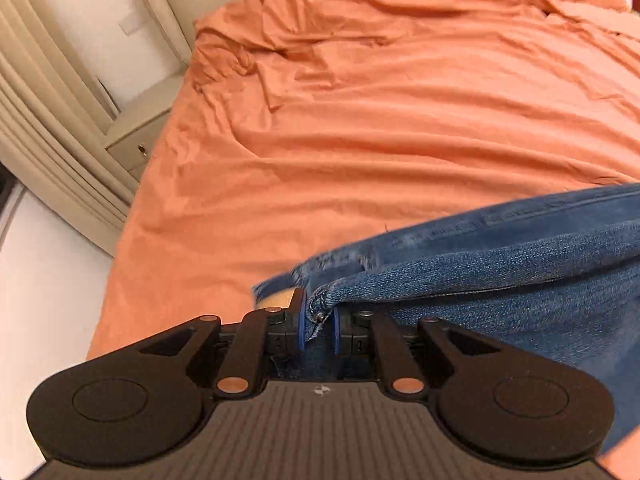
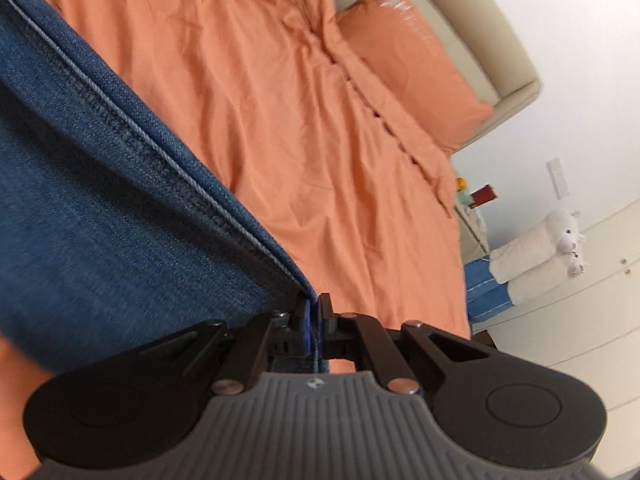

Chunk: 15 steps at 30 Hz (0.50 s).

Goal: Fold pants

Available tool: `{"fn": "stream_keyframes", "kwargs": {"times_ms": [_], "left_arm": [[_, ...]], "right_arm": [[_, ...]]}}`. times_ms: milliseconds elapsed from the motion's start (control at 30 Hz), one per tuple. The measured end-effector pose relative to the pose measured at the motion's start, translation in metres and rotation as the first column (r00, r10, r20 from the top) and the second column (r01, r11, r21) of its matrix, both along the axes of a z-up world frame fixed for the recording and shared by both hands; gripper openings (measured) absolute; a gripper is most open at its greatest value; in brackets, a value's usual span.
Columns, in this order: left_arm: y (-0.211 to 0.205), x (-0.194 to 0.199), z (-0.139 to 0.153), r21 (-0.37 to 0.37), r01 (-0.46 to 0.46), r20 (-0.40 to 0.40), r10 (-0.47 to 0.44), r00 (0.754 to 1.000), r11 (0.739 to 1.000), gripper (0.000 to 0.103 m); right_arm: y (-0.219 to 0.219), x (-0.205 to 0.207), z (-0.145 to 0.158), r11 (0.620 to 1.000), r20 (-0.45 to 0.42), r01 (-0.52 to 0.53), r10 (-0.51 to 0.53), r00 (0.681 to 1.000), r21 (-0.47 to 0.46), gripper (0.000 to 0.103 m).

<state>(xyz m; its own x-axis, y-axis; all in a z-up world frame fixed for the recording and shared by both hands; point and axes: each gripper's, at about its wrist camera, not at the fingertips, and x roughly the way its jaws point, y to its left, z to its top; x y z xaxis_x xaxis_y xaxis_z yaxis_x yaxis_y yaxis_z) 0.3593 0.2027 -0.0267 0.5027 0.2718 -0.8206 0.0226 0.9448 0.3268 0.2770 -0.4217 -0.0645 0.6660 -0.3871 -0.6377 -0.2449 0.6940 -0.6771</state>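
Gripping a corner of the blue denim pants (image 1: 500, 272), the left gripper (image 1: 319, 316) has its blue-padded fingers (image 1: 301, 320) clamped on a stitched, riveted edge of the fabric, which bunches up between them. From that pinch the jeans run off to the right of the left wrist view, hanging as a taut band above the orange bedsheet (image 1: 360, 140), with a frayed hem edge showing just behind the grip. The right gripper (image 2: 314, 316) is likewise clenched on denim: a thin folded edge of the pants (image 2: 100, 220) is squeezed between its two fingers, and the cloth stretches away to the upper left of that view, its double-stitched seam running diagonally from the grip. Both ends of the garment are thus held off the bed, with the wrinkled sheet visible underneath and beyond. At the head of the bed lies an orange pillow (image 2: 408, 64) against a cream headboard (image 2: 480, 40). Past the left edge of the bed stands a cream bedside cabinet (image 1: 132, 148) with a small drawer knob. Beyond the far side of the bed in the right wrist view sits a white plush toy (image 2: 552, 248) on something blue, near white wardrobe doors (image 2: 580, 320).
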Motion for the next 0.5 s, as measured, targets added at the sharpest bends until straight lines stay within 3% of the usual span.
{"fn": "stream_keyframes", "kwargs": {"times_ms": [133,300,500], "left_arm": [[0.001,0.044,-0.041,0.015,-0.007,-0.064,0.008,0.998,1.000,0.014],[0.002,0.075,-0.089,0.025,-0.001,-0.129,0.004,0.992,1.000,0.015],[0.008,0.081,-0.103,-0.006,-0.013,-0.114,0.012,0.993,1.000,0.014]], "right_arm": [[0.002,0.061,-0.037,1.000,-0.065,0.005,-0.005,0.998,-0.005,0.000],[0.008,0.109,-0.094,0.999,-0.173,-0.004,-0.002,0.985,-0.033,0.000],[0.008,0.124,-0.121,1.000,-0.182,0.003,-0.009,0.983,-0.029,0.000]]}}
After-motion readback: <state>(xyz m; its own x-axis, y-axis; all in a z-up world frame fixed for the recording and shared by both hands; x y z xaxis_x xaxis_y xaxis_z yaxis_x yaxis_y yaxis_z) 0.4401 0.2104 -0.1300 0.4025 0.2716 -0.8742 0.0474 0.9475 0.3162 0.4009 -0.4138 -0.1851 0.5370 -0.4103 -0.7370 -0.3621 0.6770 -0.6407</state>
